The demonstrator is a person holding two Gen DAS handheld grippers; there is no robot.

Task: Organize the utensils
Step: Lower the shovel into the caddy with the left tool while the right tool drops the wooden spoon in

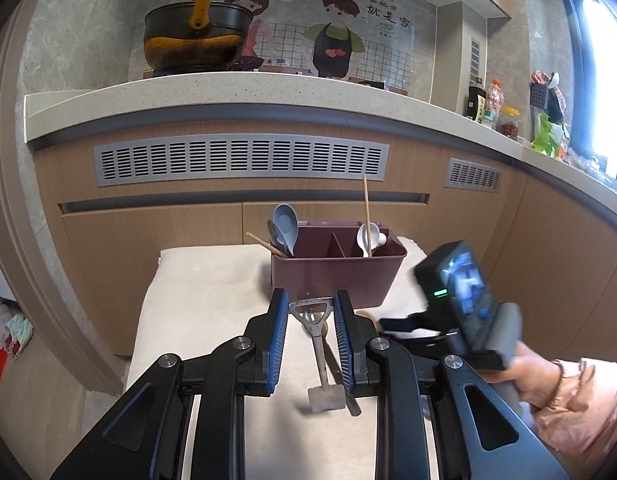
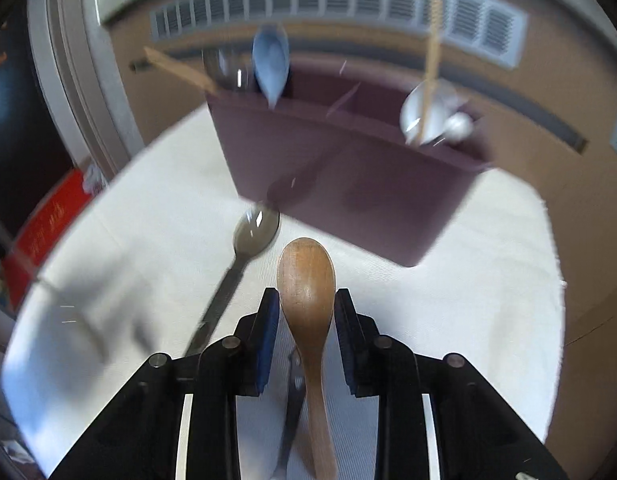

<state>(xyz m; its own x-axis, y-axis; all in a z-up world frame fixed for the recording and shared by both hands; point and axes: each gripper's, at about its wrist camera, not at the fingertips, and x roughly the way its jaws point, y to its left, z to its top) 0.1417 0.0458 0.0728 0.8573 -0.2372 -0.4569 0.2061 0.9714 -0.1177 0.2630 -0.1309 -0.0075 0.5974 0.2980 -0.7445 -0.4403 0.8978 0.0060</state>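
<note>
Left gripper [image 1: 310,312] stands apart over a metal opener [image 1: 317,348] lying on the tabletop [image 1: 196,304]. Right gripper [image 2: 306,308], also apart, flanks a wooden spoon [image 2: 308,280]. Only its blurred view shows a steel spoon [image 2: 252,236] before the caddy [image 2: 348,168].

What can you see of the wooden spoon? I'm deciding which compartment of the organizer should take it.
The wooden spoon is plain brown wood with visible grain, an oval bowl and a slim handle running back toward the camera. It lies between the open fingers of the right gripper, bowl forward, pointing at the purple organizer. Whether the pads touch it is unclear. Below it are the white cloth and a dark utensil; a metal spoon lies to its left.
</note>
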